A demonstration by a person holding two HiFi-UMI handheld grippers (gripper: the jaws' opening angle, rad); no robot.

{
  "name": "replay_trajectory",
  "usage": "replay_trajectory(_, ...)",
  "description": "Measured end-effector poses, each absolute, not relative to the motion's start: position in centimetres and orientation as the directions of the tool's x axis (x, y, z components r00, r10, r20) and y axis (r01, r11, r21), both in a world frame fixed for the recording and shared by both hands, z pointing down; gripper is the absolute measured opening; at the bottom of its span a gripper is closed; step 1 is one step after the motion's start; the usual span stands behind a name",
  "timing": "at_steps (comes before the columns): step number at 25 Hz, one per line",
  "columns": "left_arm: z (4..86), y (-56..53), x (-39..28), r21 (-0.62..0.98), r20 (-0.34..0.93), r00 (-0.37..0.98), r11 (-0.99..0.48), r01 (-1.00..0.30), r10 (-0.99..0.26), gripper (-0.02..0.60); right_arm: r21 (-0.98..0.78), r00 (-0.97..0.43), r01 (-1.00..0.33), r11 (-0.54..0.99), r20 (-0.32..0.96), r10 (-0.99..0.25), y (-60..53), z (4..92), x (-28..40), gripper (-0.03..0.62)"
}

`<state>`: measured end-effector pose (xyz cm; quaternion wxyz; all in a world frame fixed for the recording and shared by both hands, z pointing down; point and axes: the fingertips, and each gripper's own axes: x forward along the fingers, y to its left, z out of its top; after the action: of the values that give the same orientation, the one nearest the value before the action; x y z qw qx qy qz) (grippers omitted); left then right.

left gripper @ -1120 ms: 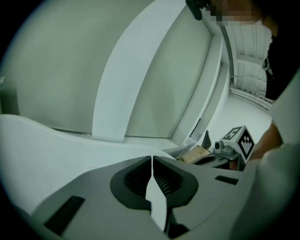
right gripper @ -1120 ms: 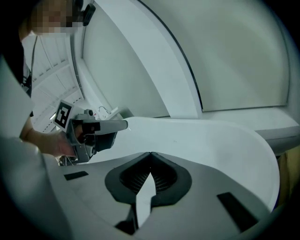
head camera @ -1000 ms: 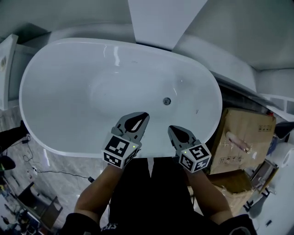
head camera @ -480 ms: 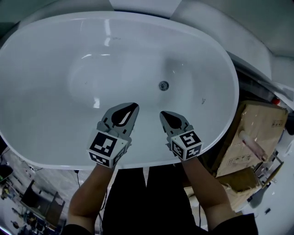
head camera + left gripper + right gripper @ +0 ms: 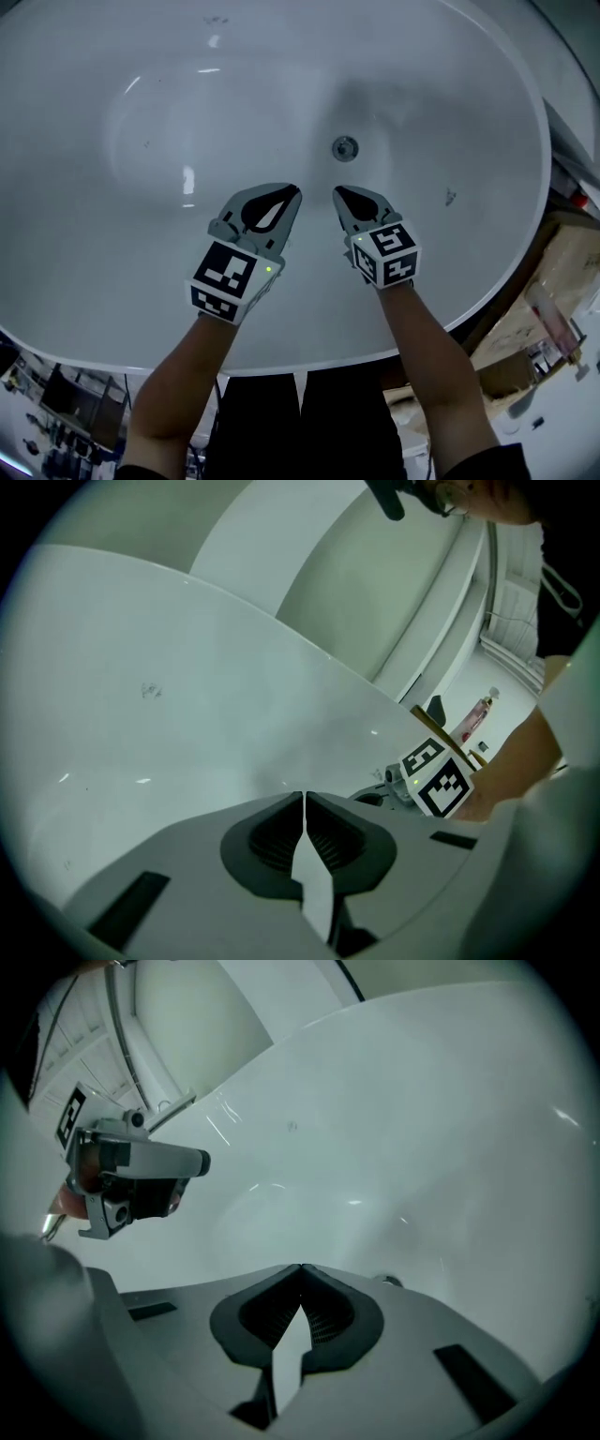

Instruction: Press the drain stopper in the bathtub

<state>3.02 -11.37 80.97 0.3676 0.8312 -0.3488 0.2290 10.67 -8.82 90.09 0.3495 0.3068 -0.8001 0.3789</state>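
Observation:
A white oval bathtub (image 5: 84, 309) fills the head view. Its round metal drain stopper (image 5: 345, 147) lies on the tub floor, right of centre. My right gripper (image 5: 339, 193) hangs over the tub just short of the stopper, jaws shut on nothing. My left gripper (image 5: 292, 193) hangs beside it, to the left, also shut and empty. In the right gripper view the stopper (image 5: 390, 1282) peeks out just past the right jaw, with the left gripper (image 5: 131, 1180) at the left. The left gripper view shows the tub wall (image 5: 169, 724) and the right gripper's marker cube (image 5: 436, 778).
A cardboard box (image 5: 553, 272) stands beyond the tub's right rim. Cables and clutter (image 5: 56, 412) lie on the floor at the lower left. A person (image 5: 469, 494) shows at the top of the left gripper view.
Both grippers have moved forward over the near rim into the tub, towards the drain stopper. The head view has tilted down, so the tub fills the frame. Both stay shut.

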Motion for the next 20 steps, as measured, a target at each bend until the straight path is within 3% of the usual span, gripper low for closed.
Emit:
replay_trajectory(12, 88.6, -11.2, 3.2, 0.457, 0.682, 0.661, -0.523, -0.719, -0.312, 0.025, -0.204, -0.338, -0.842, 0.5, 0.921, -0.193, -12.8, 105.6, 15.5, 0.044)
replay_trajectory(20, 91.9, -9.6, 3.2, 0.482, 0.706, 0.651, -0.484, -0.73, -0.278, 0.025, -0.152, -0.274, -0.79, 0.595, 0.954, -0.121, -11.6, 109.1, 17.3, 0.061)
